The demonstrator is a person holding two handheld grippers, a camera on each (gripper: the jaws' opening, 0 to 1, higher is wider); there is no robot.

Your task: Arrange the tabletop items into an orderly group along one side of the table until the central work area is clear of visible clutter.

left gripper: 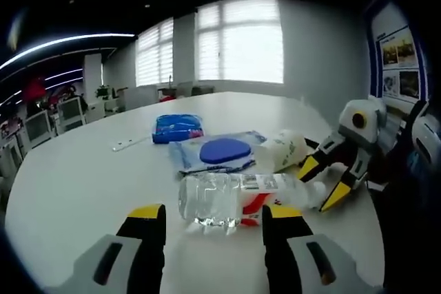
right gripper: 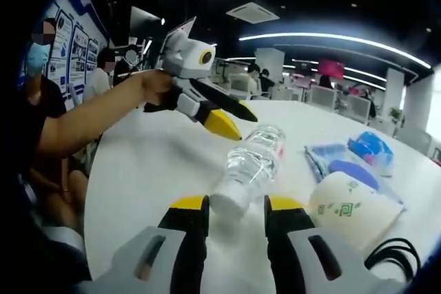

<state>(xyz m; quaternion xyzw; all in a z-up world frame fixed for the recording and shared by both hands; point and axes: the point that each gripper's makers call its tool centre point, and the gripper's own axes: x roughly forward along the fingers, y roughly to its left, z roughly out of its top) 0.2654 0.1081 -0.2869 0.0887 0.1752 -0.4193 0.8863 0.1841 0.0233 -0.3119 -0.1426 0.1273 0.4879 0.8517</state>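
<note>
Bottle point(left gripper: 238, 197): one clear bottle is lying on its side in the middle of the white worktop point(left gripper: 83, 191), between both tongs.
Left tongs point(left gripper: 213, 222): standing open, holding nothing, the bottle's body just ahead of the tips.
Right tongs point(right gripper: 236, 211): also standing open and empty, the bottle's cap end point(right gripper: 233, 202) sitting at the tips.
Risk: the round bottle is likely rolling away if one side is pushing first; both tongs may be colliding.
Count: one bottle, one white paper roll point(right gripper: 355, 209), one blue packet point(left gripper: 178, 128), one blue lid point(left gripper: 225, 150), two tongs.
</note>
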